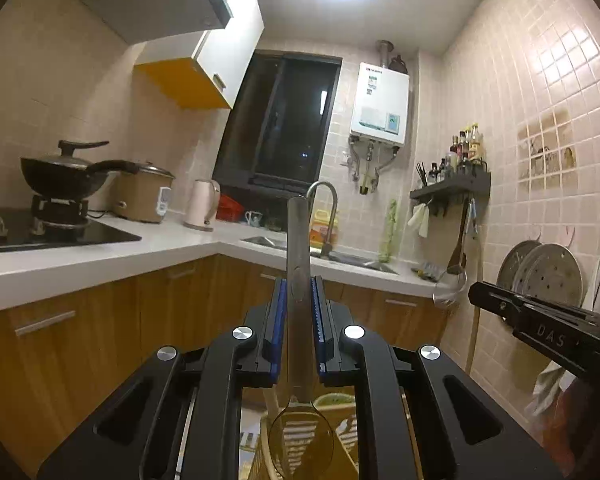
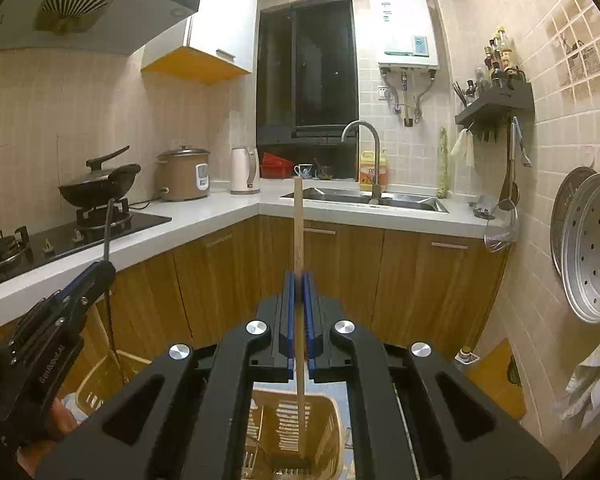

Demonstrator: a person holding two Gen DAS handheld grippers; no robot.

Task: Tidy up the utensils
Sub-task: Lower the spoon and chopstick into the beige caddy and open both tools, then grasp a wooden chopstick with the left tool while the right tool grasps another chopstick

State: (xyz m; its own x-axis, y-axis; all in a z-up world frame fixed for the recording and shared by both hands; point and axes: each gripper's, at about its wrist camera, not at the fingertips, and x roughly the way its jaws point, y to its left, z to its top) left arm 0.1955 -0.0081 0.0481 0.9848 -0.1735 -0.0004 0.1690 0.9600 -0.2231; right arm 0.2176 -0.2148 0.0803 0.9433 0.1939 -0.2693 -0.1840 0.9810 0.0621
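Left wrist: left gripper (image 1: 299,304) jaws clamp spoon (image 1: 299,320) handle, bowl down | right gripper (image 2: 299,300) jaws pinch wooden chopstick (image 2: 299,280), tip inside slotted basket (image 2: 332,432) | advice: lower vertically, clear the rim, then release.

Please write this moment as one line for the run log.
left gripper: shut on metal spoon, bowl down | right gripper: shut on wooden chopstick, upright | slotted basket: under chopstick tip
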